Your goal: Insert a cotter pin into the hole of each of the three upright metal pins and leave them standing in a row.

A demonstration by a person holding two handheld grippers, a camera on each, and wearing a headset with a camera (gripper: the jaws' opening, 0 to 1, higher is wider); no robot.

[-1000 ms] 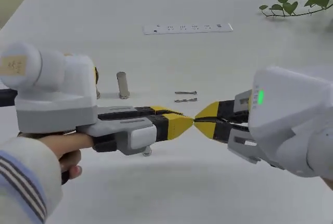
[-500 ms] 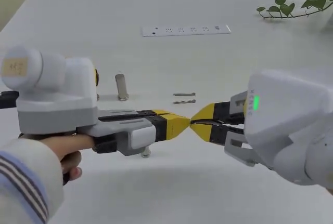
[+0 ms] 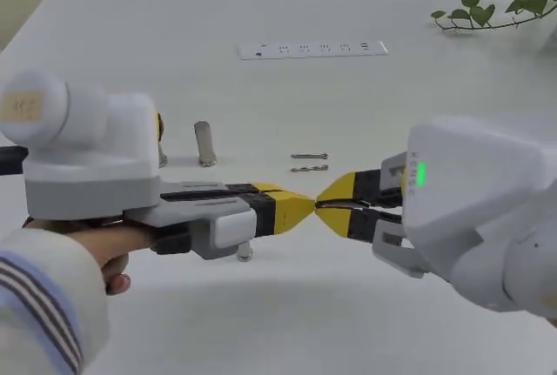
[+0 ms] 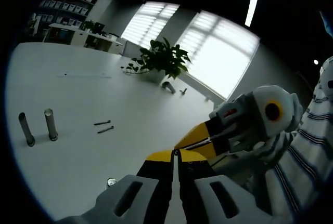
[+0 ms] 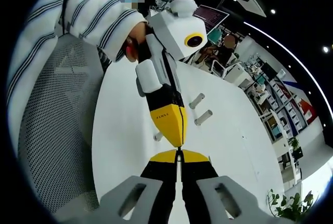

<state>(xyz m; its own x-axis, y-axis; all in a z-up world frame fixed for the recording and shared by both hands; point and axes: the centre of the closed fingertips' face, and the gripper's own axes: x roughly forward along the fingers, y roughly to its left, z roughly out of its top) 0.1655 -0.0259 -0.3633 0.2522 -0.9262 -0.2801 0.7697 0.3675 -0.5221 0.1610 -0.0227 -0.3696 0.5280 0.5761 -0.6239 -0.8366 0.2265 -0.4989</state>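
smooth matt white table [image 3: 174, 10], shiny metal pin [image 3: 204, 143], metal cotter pins [image 3: 310, 157]

left claw [image 3: 306, 207] and right claw [image 3: 324, 204]: white-grey housings, black jaws, yellow tips. green LED [image 3: 421, 174] on right housing. blue-white striped sleeve [image 3: 39, 305] at 7 o'clock.

The left gripper [image 3: 305, 207] and right gripper [image 3: 325, 205] meet tip to tip before two cotter pins [image 3: 310, 162].
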